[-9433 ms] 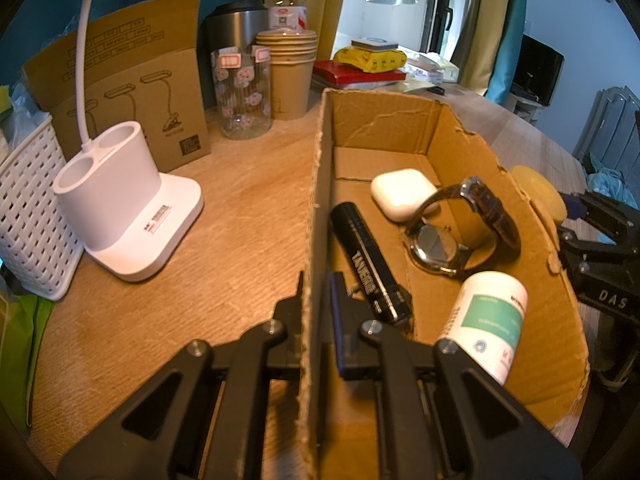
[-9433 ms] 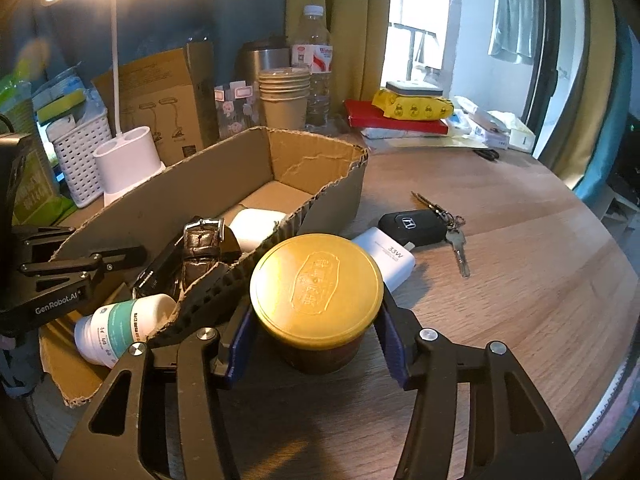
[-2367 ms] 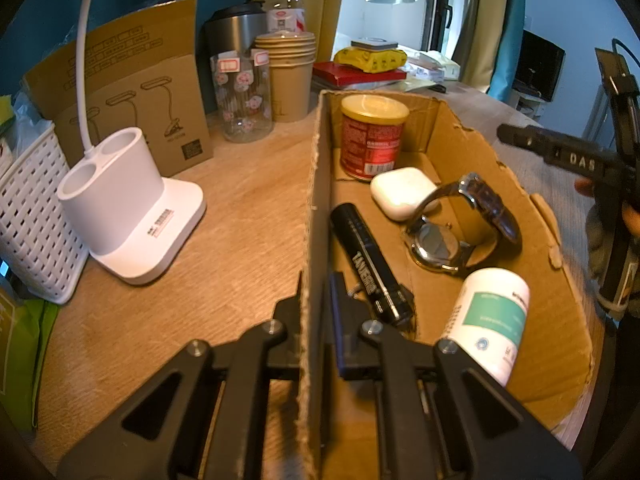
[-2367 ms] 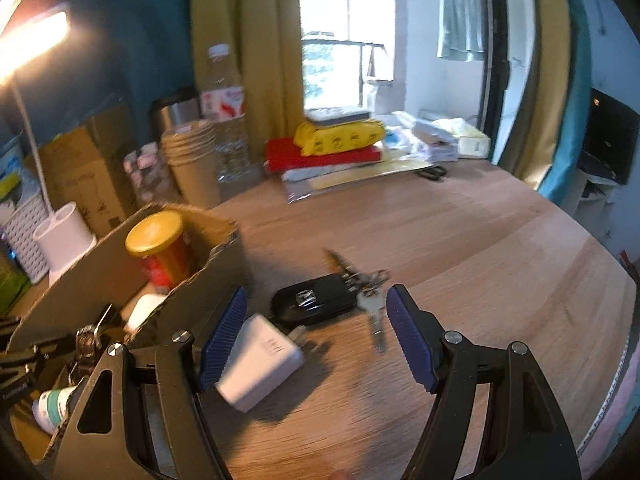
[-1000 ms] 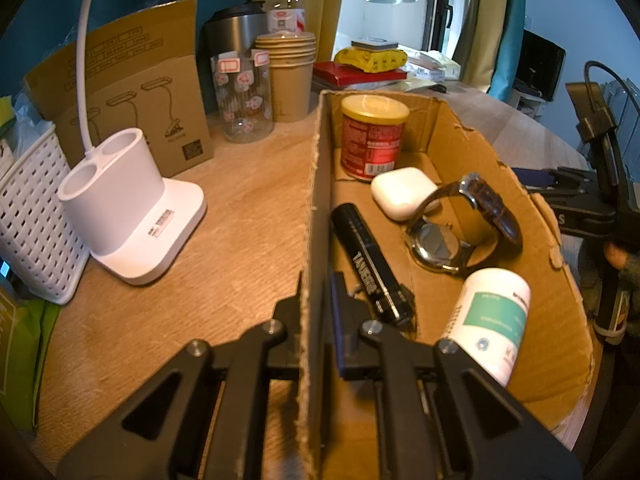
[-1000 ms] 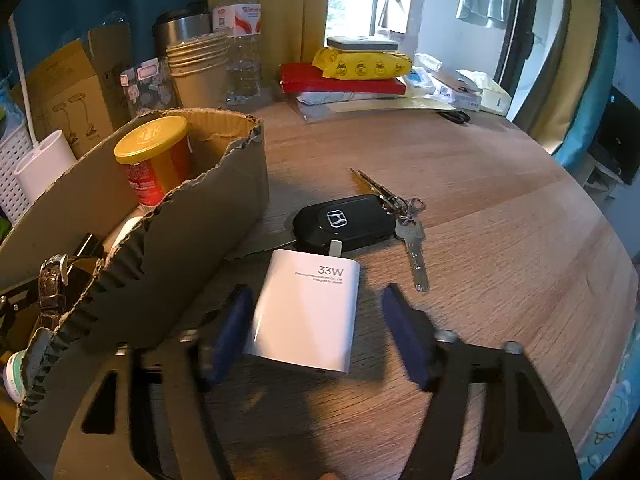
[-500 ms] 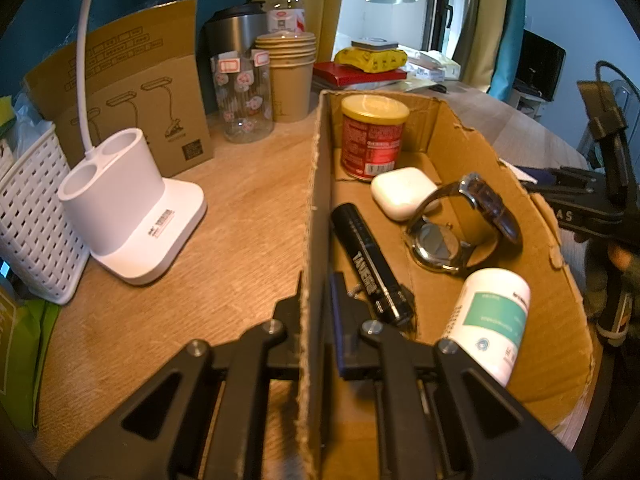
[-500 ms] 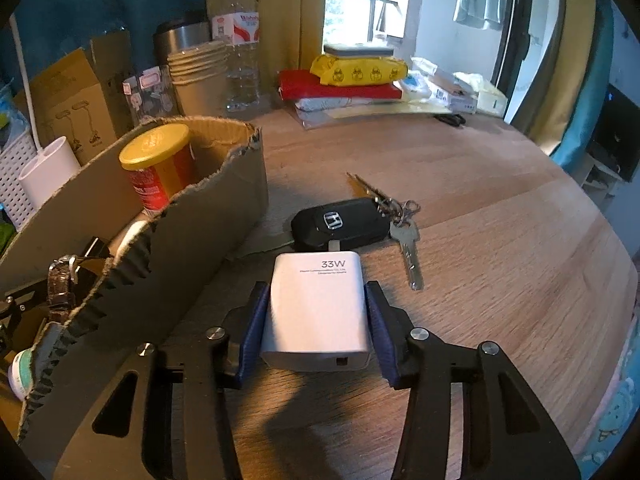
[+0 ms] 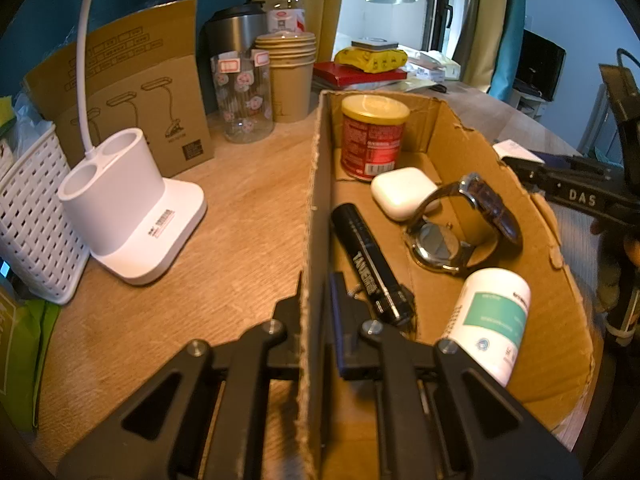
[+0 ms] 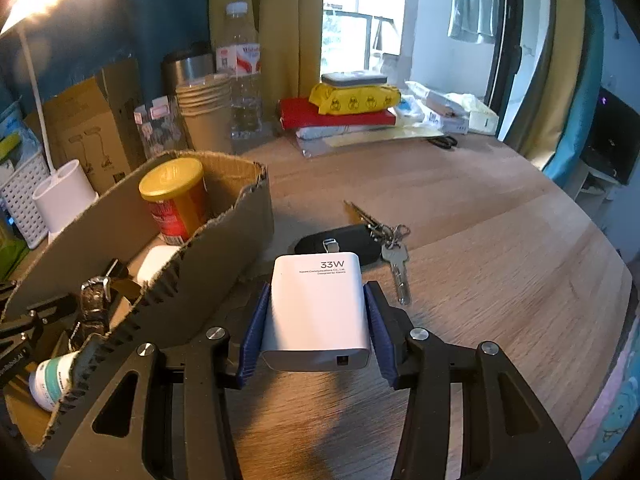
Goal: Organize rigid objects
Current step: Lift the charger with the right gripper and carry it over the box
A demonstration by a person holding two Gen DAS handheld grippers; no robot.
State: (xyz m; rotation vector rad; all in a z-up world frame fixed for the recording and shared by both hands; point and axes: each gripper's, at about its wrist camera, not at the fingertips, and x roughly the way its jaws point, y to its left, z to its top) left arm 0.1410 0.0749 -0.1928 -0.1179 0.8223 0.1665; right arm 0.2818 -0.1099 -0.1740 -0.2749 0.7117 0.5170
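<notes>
1. While the left gripper [image 9: 316, 312] stays out of the sorting, it is clenched on the near wall of the cardboard box [image 9: 560, 280], apparently to steady it for loading.
2. Right gripper [image 10: 316, 328]: blue pads pressed on both sides of the white charger [image 10: 320, 308], held clear of the table [image 10: 500, 260] just beside the box; likely next to go in.
3. Charger face reads "33W"; the smaller print is too fine to read.
4. Box contents: red can with yellow lid [image 9: 374, 136], white earbud case [image 9: 402, 192], wristwatch [image 9: 460, 228], black tube [image 9: 370, 264] with unclear lettering, white bottle with teal label [image 9: 490, 320].
5. Car key [image 10: 340, 242] lies unsorted behind the charger.
6. Right gripper's body reads "DAS".
</notes>
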